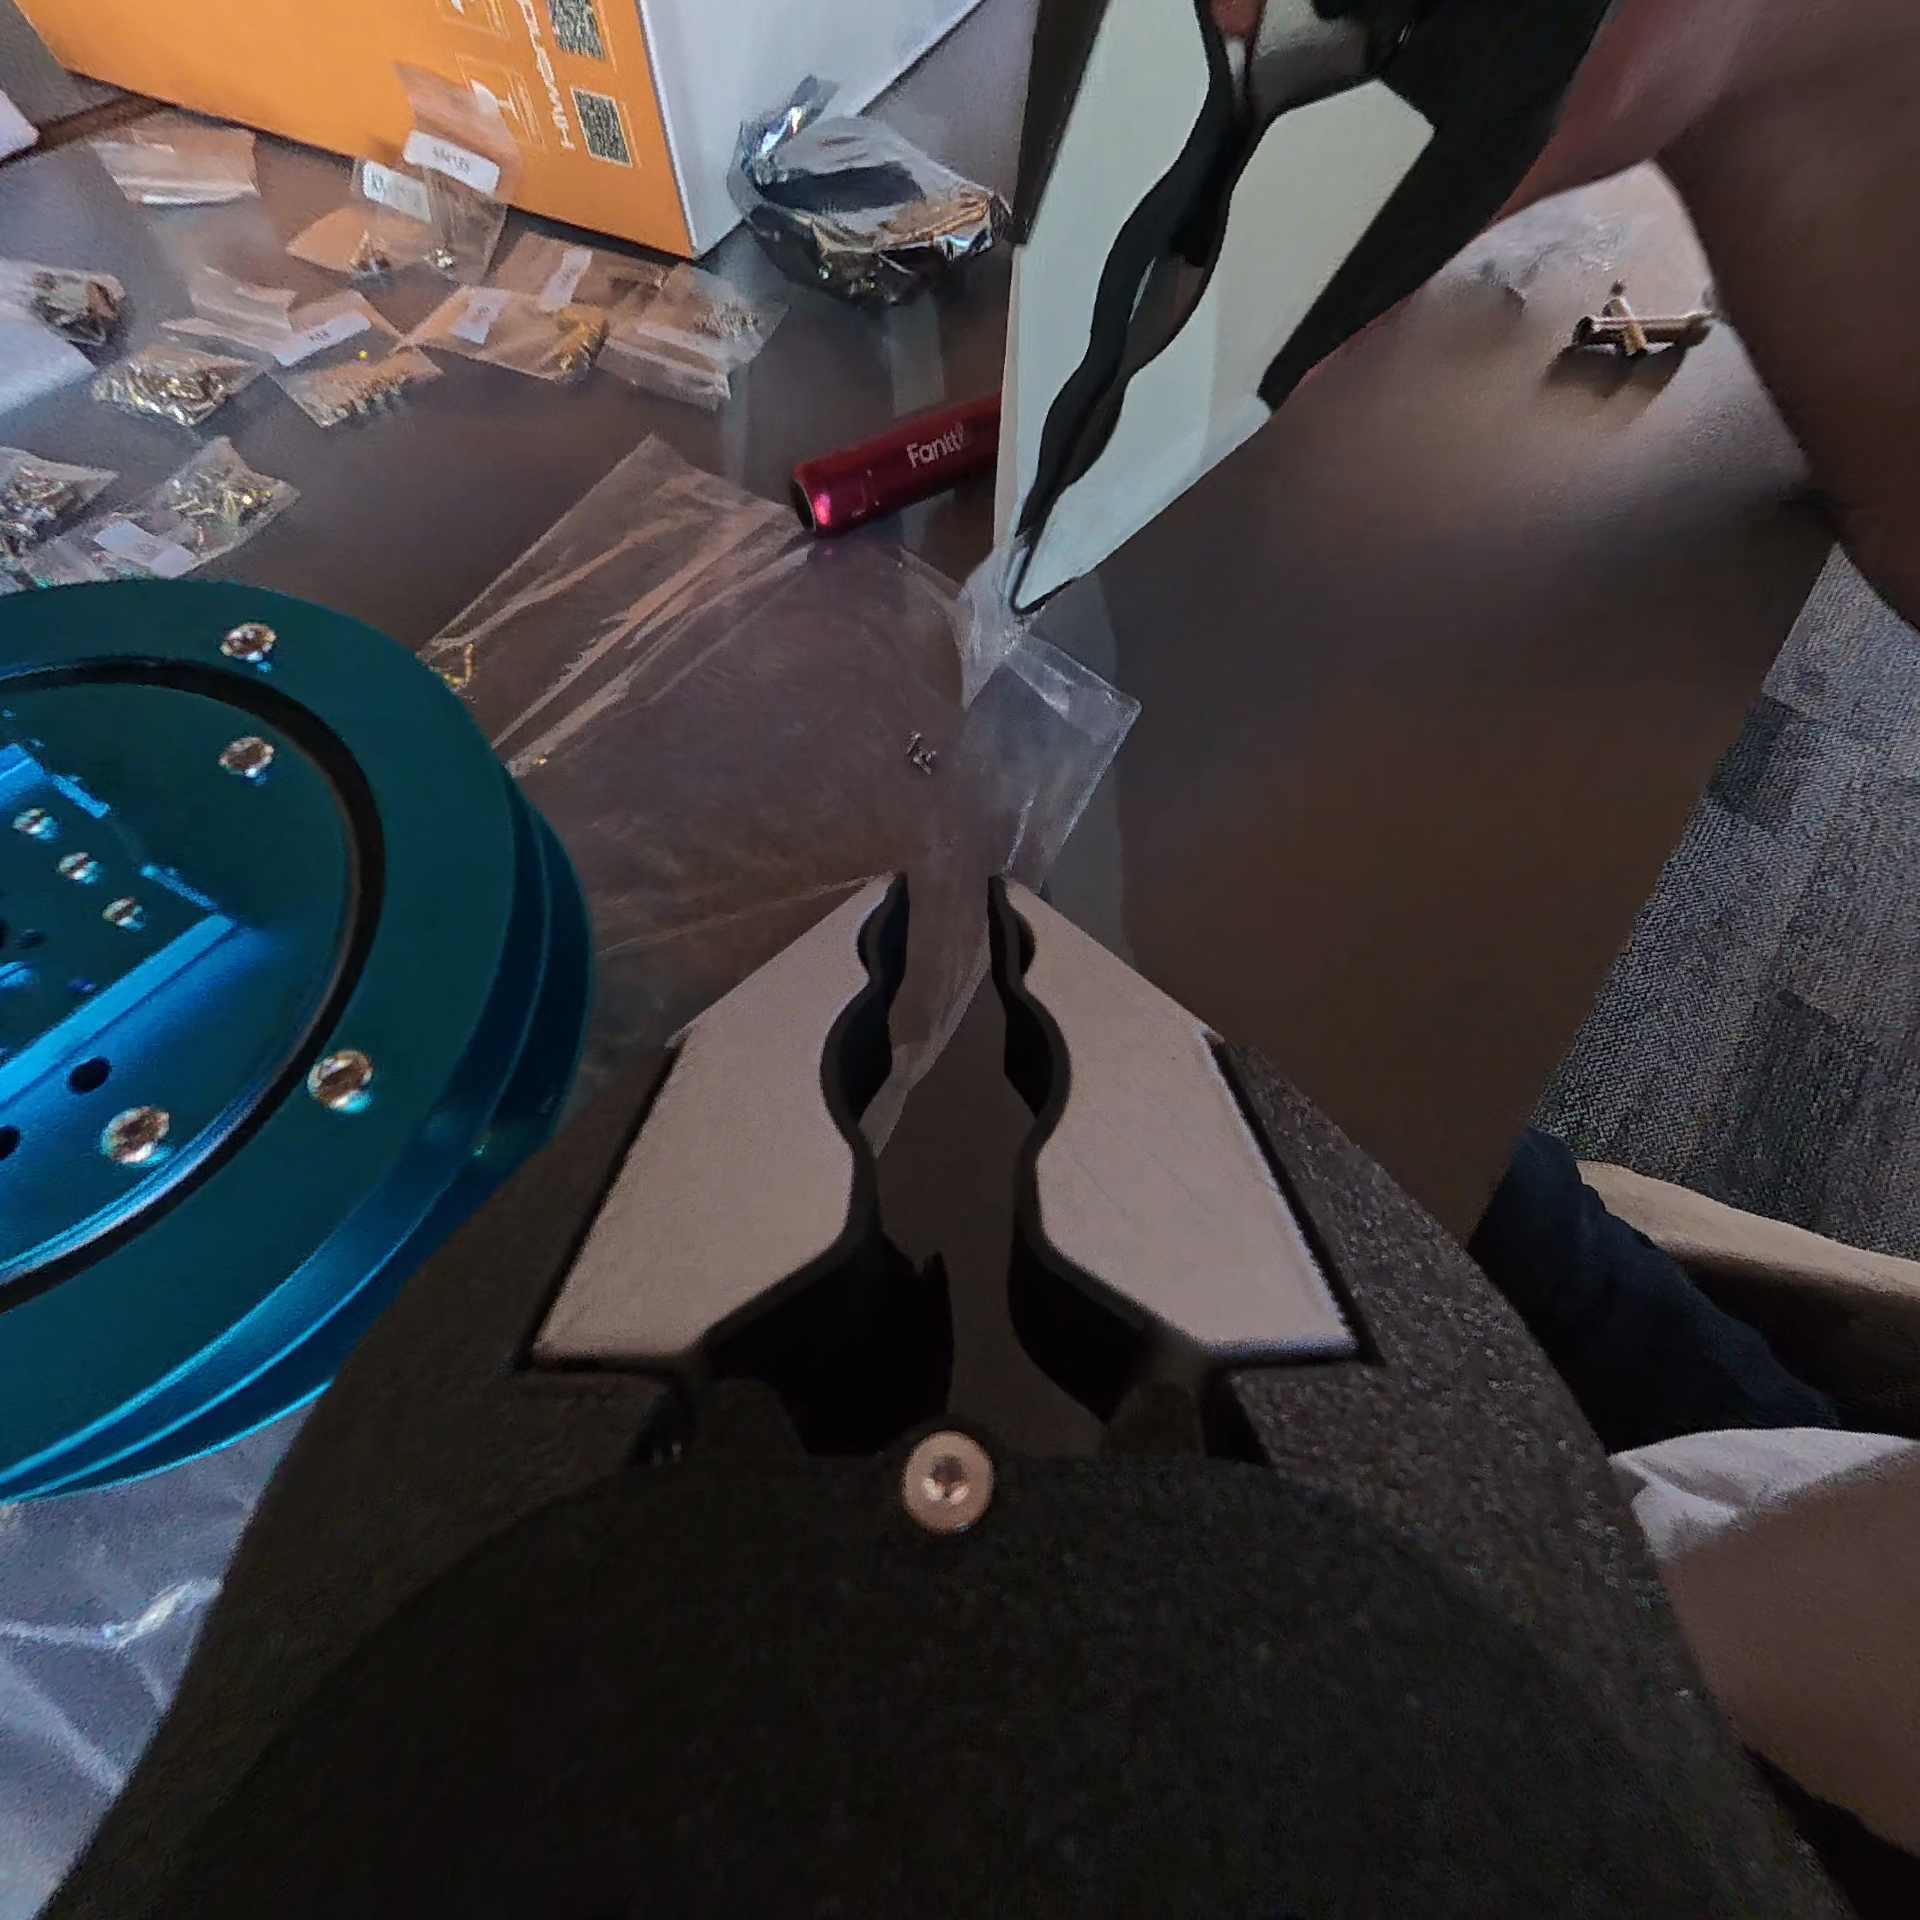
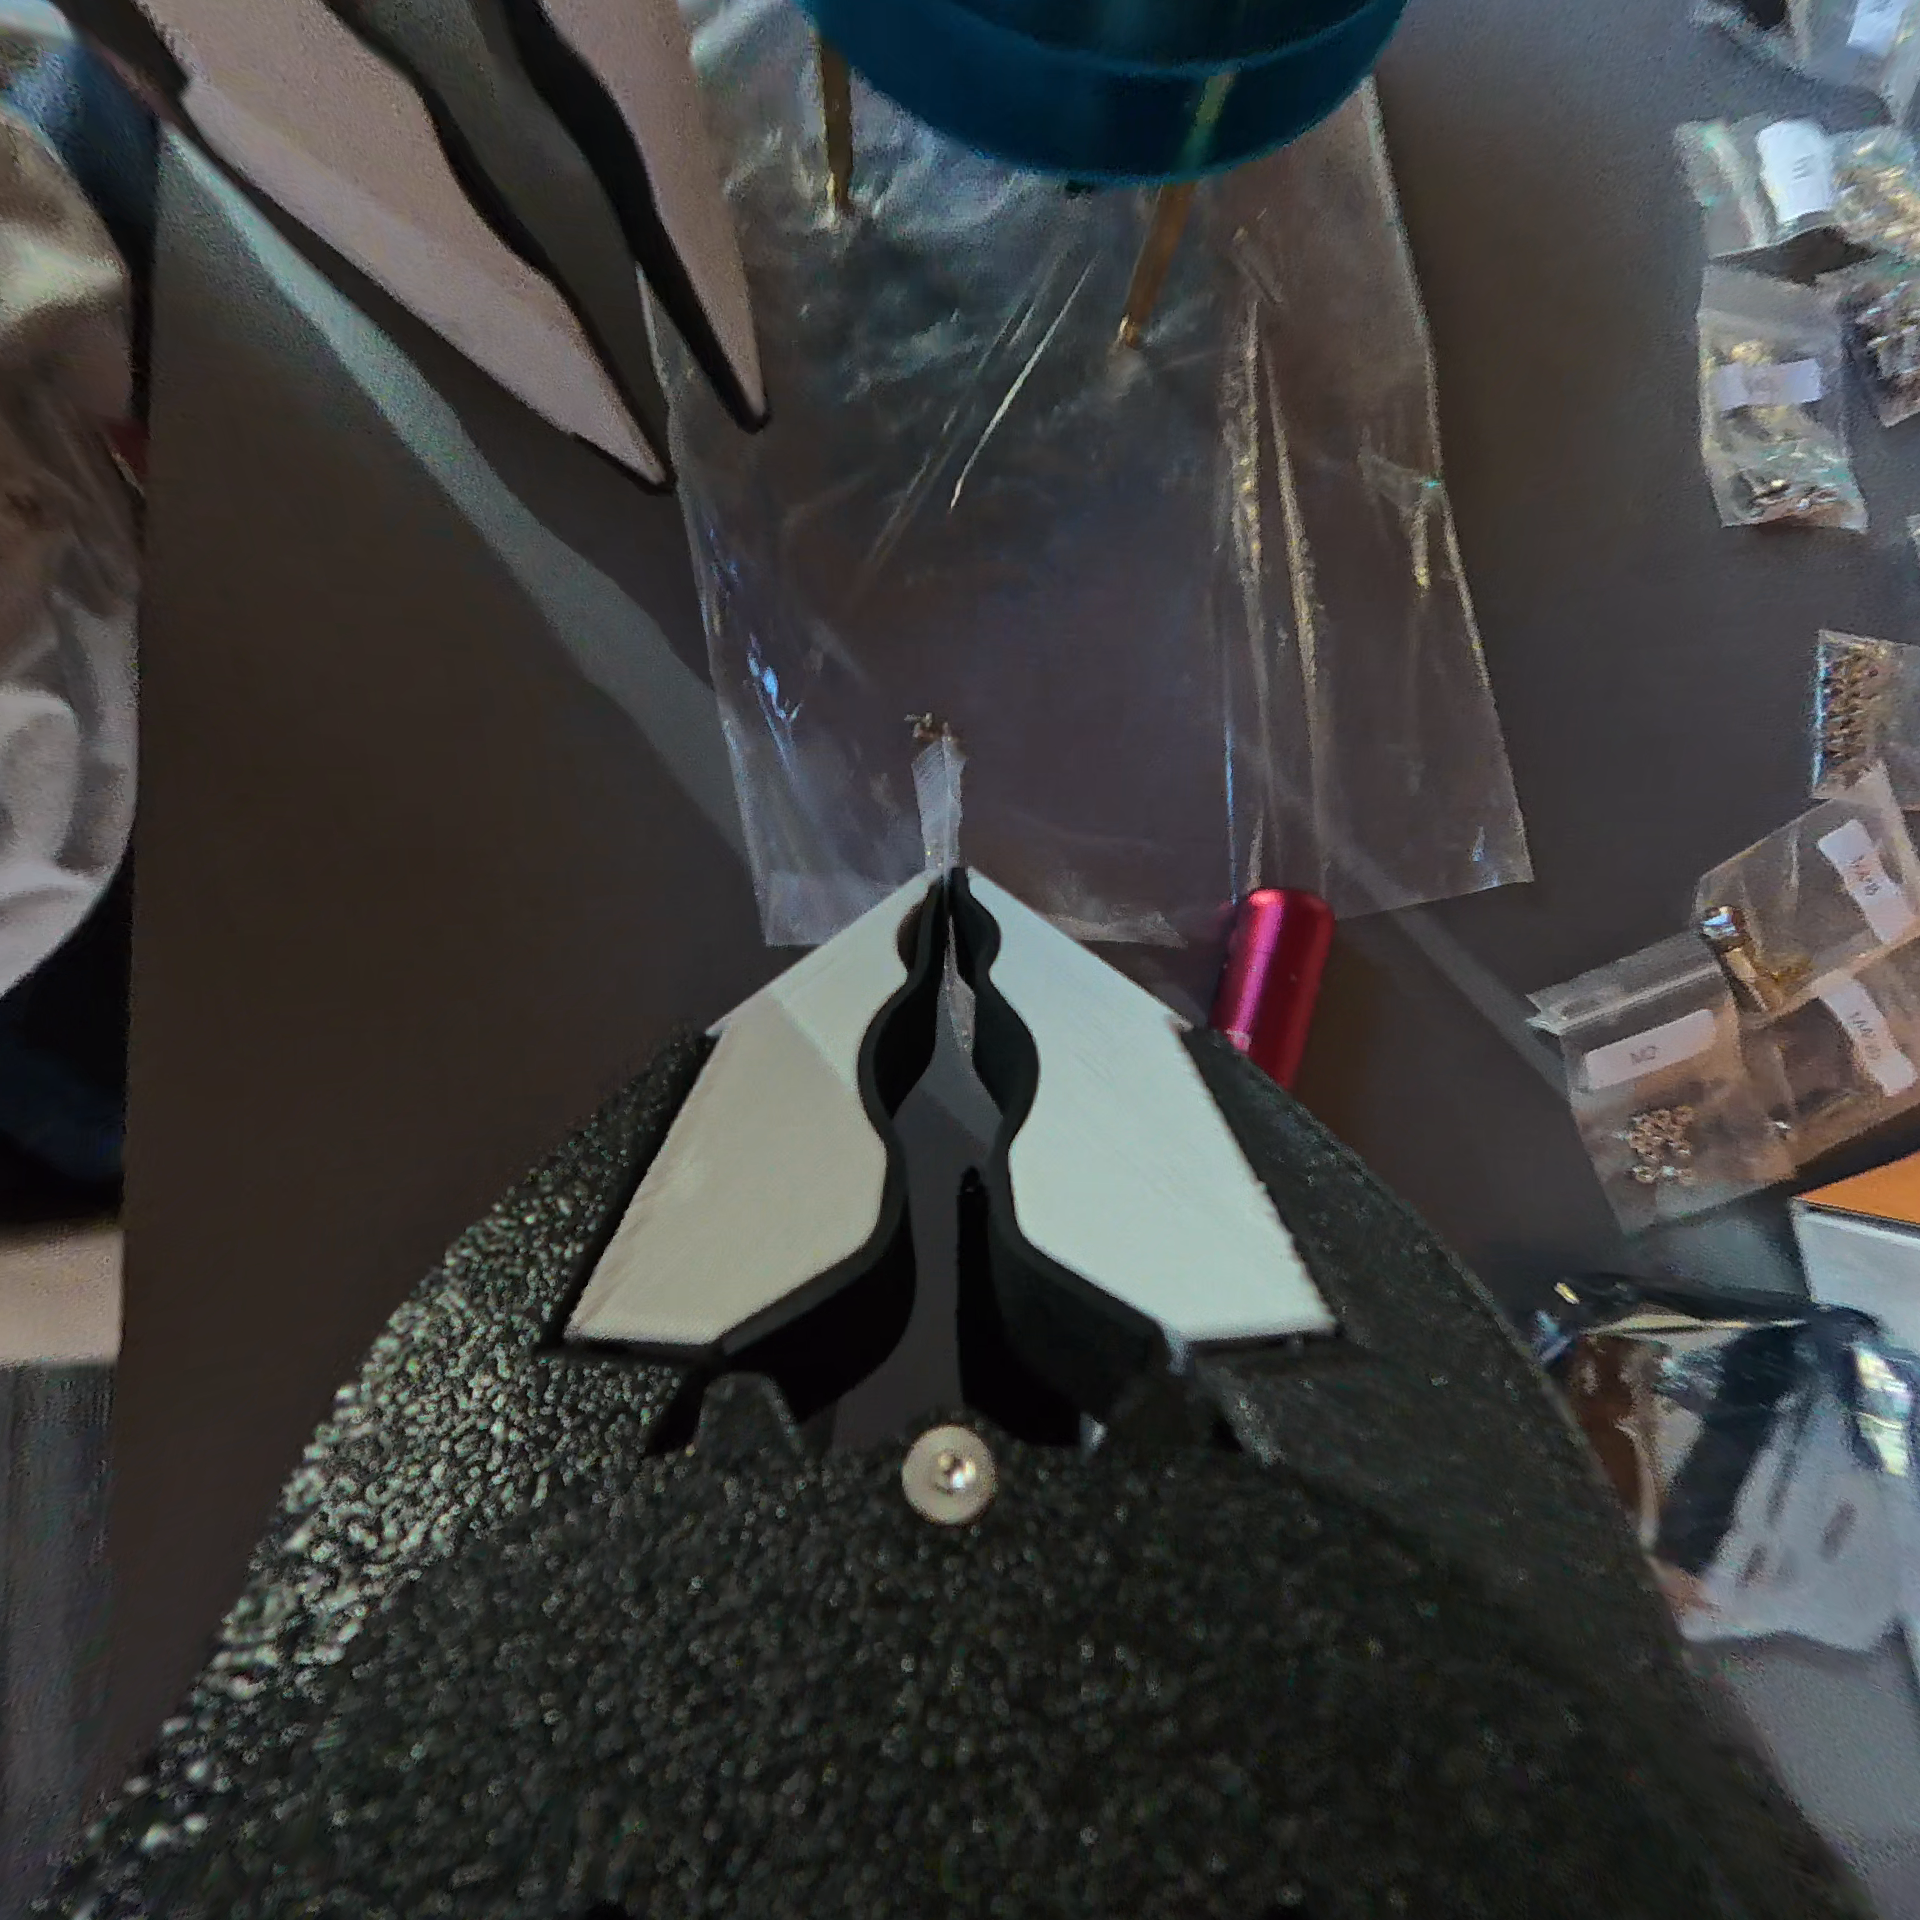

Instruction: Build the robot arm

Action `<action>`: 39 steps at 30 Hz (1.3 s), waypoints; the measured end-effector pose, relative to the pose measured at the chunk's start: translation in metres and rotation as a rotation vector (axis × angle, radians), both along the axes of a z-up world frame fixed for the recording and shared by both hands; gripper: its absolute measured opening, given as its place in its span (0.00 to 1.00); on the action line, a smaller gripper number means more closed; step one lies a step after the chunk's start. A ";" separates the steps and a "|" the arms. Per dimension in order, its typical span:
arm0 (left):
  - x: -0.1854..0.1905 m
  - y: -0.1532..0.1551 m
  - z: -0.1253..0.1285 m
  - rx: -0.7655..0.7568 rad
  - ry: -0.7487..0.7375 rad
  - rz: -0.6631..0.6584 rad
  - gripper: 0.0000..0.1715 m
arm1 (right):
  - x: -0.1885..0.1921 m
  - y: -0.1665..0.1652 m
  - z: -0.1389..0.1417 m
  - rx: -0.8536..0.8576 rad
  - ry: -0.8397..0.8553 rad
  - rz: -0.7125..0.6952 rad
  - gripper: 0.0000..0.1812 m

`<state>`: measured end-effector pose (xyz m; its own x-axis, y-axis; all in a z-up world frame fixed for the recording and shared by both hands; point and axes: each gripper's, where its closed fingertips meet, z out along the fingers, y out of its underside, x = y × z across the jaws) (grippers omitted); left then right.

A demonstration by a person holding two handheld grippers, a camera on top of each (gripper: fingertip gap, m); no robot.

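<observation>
Clear crinkled plastic marks the middle of both views: a small transparent bag [image 1: 1039, 748] hangs pinched at its top edge between the closed tips of the right gripper [image 1: 1023, 592], above the brown tabletop [image 1: 1351, 727]. In the right wrist view, that gripper [image 2: 948, 878] has its white fingers pressed together on a thin strip of the same small bag [image 2: 938, 800]. A few tiny dark screws [image 1: 921, 750] sit just beside the bag's lower part; whether they lie inside it or on the sheet beneath cannot be told.

Below and nearer the camera, the left gripper [image 1: 945, 883] has its jaws narrowly parted, with nothing gripped; its tips are close to the bag's lower end, and clear film shows in the gap between them. A larger flat sheet of clear plastic [image 1: 675, 665] is spread on the table under both tools.

To the left, a teal anodised metal ring with gold-coloured screws [image 1: 312, 935] rests on the table. A red metallic cylinder [image 1: 894, 462] lies beyond the sheet, partly hidden behind the right gripper. Farther back are many small labelled bags of hardware [image 1: 343, 343] and an orange and white cardboard box [image 1: 468, 94].
</observation>
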<state>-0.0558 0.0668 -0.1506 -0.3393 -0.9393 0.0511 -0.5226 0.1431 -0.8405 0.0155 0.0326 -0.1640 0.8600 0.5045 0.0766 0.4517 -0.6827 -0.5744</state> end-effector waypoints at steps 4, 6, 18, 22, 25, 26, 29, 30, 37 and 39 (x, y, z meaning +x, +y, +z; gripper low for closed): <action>-0.001 -0.003 0.009 -0.011 -0.030 -0.006 0.09 | 0.009 -0.003 -0.002 -0.196 -0.185 0.032 0.00; -0.005 -0.003 0.014 -0.013 -0.041 -0.006 0.08 | 0.011 -0.003 -0.004 -0.291 -0.224 0.047 0.00; -0.036 0.021 0.018 -0.013 -0.062 0.045 0.08 | 0.010 0.002 -0.009 -0.580 -0.363 0.048 0.00; -0.042 0.031 0.020 -0.020 -0.071 0.067 0.08 | 0.010 0.000 -0.004 -0.576 -0.356 0.039 0.00; -0.045 0.035 0.021 -0.027 -0.075 0.075 0.09 | 0.014 0.005 0.004 -0.519 -0.384 0.029 0.00; -0.045 0.037 0.022 -0.028 -0.078 0.078 0.09 | 0.009 0.003 0.004 -0.524 -0.344 0.031 0.00; -0.045 0.038 0.022 -0.028 -0.081 0.080 0.08 | 0.017 -0.003 -0.002 -0.551 -0.396 0.029 0.00; -0.044 0.038 0.022 -0.028 -0.083 0.079 0.08 | 0.014 -0.002 -0.003 -0.550 -0.371 0.027 0.00; -0.045 0.037 0.022 -0.024 -0.084 0.077 0.09 | 0.015 0.004 -0.002 -0.523 -0.381 0.030 0.00; -0.046 0.038 0.022 -0.021 -0.085 0.081 0.09 | 0.008 -0.001 -0.005 -0.556 -0.330 0.042 0.00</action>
<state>-0.1015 0.1049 -0.1286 -0.2664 -0.9628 0.0454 -0.4581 0.0850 -0.8848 0.0236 0.0313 -0.1693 0.8148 0.5775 0.0512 0.5765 -0.8164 0.0339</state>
